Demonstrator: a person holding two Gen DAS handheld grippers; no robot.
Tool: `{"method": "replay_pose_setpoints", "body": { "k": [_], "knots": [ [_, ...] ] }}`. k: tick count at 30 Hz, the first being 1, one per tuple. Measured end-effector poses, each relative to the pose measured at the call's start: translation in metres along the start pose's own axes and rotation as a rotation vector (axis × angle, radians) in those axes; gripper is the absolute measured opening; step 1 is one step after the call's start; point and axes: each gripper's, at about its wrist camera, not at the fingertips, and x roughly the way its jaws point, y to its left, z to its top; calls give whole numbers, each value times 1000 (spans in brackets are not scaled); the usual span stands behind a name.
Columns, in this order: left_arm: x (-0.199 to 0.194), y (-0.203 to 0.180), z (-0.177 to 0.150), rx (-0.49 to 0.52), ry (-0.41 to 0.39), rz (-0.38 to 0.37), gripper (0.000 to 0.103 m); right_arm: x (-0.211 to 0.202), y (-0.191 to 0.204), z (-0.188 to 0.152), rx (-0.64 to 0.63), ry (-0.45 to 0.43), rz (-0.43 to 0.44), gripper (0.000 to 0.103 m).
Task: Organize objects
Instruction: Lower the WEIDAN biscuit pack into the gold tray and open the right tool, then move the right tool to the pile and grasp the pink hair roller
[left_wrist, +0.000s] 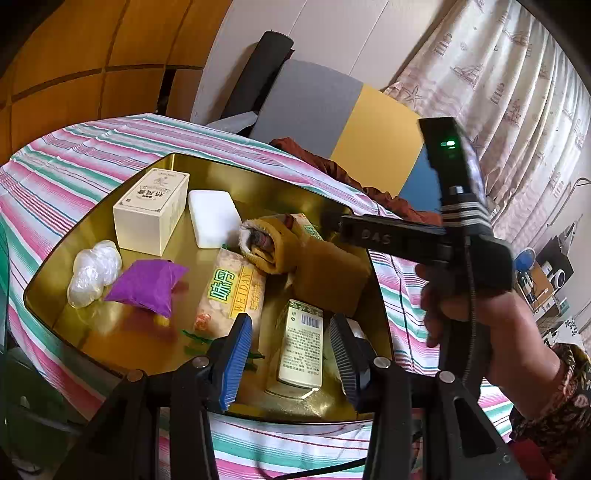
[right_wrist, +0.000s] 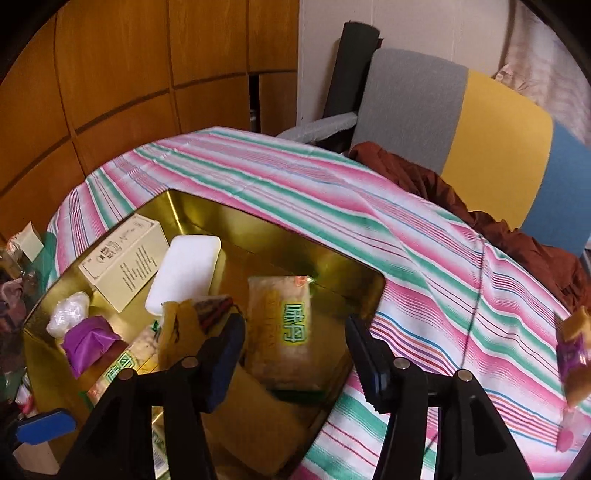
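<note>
A gold tray (left_wrist: 266, 184) on the striped table holds a cream box (left_wrist: 151, 210), a white block (left_wrist: 214, 218), a clear plastic wad (left_wrist: 94, 273), a purple pouch (left_wrist: 147, 284), a snack packet (left_wrist: 232, 291) and a rolled yellow cloth (left_wrist: 280, 247). My left gripper (left_wrist: 291, 363) hovers open over a small barcoded box (left_wrist: 301, 347), and its pads stand clear of the box's sides. My right gripper (right_wrist: 295, 354) is open above the tray's right part, with a second, blurred snack packet (right_wrist: 284, 332) between and below its pads, which do not press it.
The striped tablecloth (right_wrist: 406, 266) spreads right of the tray, with small wrapped snacks (right_wrist: 572, 350) at its right edge. A chair (right_wrist: 480, 122) and a brown garment (right_wrist: 498, 229) stand behind. A person's hand (left_wrist: 480, 306) holds the right gripper's handle. Clutter sits off the table's left.
</note>
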Motion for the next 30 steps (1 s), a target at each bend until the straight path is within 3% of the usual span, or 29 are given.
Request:
{"method": "replay_pose_setpoints", "body": {
  "k": [16, 30],
  "knots": [
    [-1, -21, -9, 59, 7, -22, 44, -55, -20, -24, 22, -28, -94, 60],
    [6, -66, -22, 163, 59, -38, 44, -88, -80, -65, 98, -13, -194, 60]
  ]
}}
